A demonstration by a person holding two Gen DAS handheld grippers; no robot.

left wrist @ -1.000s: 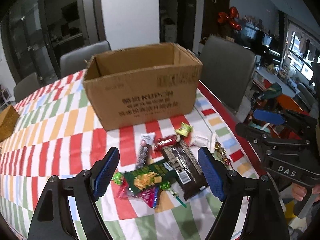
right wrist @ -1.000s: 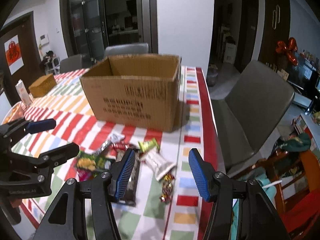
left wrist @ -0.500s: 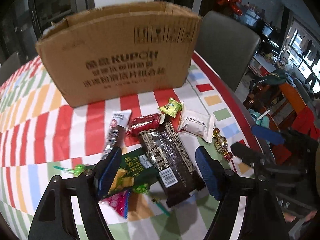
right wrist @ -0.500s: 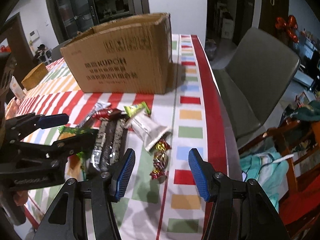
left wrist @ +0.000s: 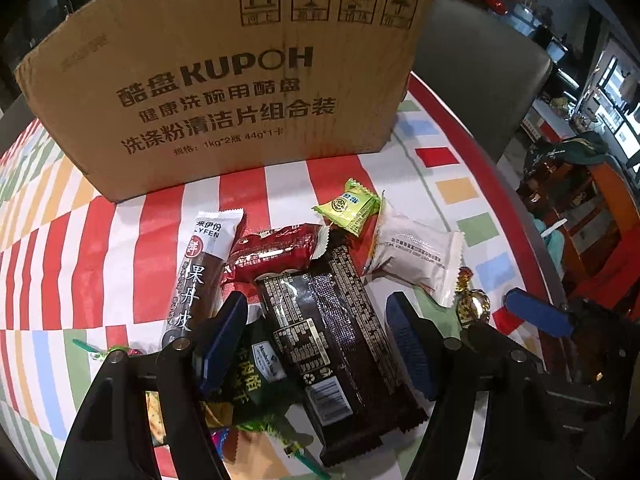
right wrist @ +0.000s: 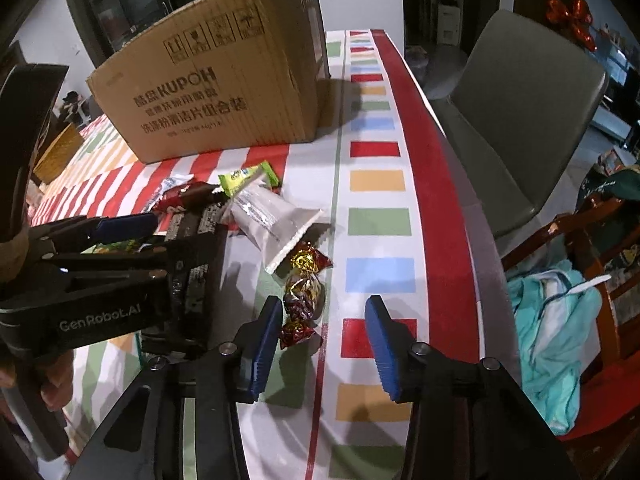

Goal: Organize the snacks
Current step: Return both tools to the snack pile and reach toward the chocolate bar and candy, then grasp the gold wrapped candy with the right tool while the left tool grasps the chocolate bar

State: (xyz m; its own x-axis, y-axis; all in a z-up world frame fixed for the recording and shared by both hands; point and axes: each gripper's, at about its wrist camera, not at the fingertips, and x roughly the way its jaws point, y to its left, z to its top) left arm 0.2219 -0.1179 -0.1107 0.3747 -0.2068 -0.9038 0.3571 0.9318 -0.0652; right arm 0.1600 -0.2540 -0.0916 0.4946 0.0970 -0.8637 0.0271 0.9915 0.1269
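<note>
Snacks lie heaped on the striped tablecloth in front of a cardboard box. My left gripper is low over the heap with its jaws closing. A dark brown chocolate bar lies between the blue pads, which are not pressing on it. Around the bar are a red wrapper, a long fruit-leather stick, a green bag, a small green packet and a white packet. My right gripper is closing too. A string of foil candies reaches between its fingers, by the left pad.
The table's red-banded edge runs just right of the candies, with a grey chair beyond it. A small brown box stands at the far left. The two grippers hang close side by side. A hand holds the left one.
Both grippers have come down and tilted toward the snack heap, so the box now fills the top of the views. The right jaws have narrowed, and the left jaws slightly.
</note>
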